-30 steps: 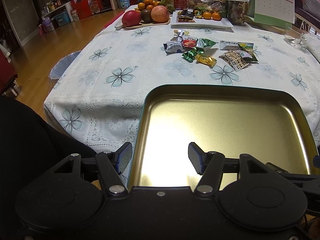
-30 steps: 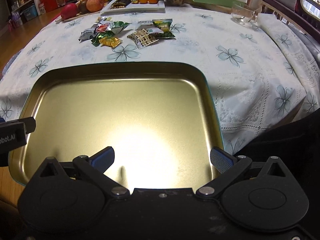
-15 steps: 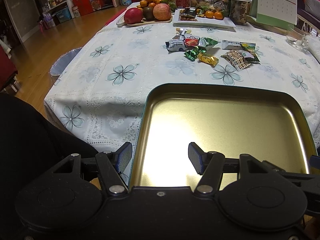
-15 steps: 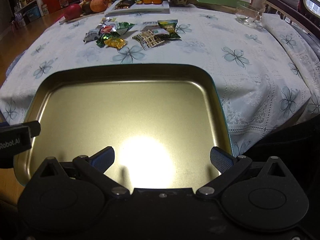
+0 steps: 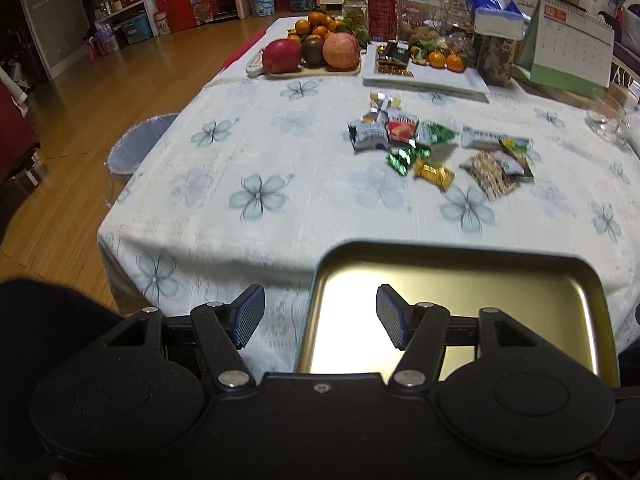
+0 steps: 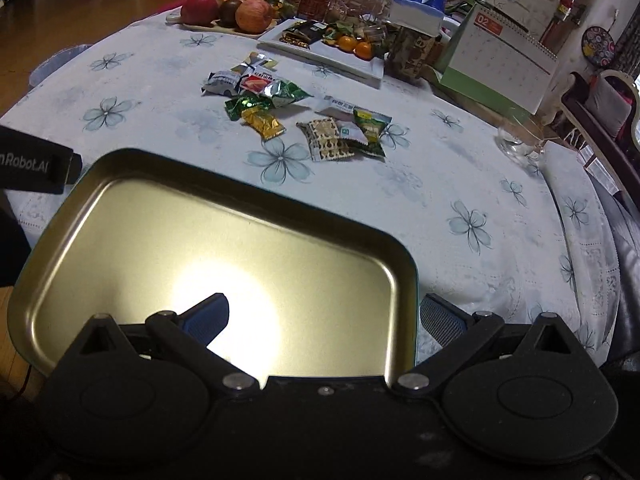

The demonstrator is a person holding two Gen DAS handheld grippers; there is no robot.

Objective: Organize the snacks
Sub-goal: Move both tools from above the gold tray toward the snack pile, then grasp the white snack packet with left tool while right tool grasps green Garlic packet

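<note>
I have a gold tray (image 6: 224,256) at the near edge of the worktop (image 6: 460,184), and each gripper straddles one of its side rims. The left gripper (image 5: 320,316) has its fingers spread wide, one outside the tray's left wall and one over its floor; neither pad seems to touch the metal. The right gripper (image 6: 324,316) is equally wide across the tray's right wall, so I judge that nothing is clamped.

The snacks (image 6: 296,116) lie scattered beyond the tray's far rim, well apart from it, short of the white plate (image 6: 320,58) and fruit board (image 6: 216,26) further back.

The main risk I see is the tray itself: its near part appears to overhang the worktop edge, so a nudge from a finger could tip it off. If I grip only one thin wall, the slick metal could slip or swing. Reaching over the tray for the wrappers, I could also drag the tablecloth, or scatter the light packets instead of pinching one.
</note>
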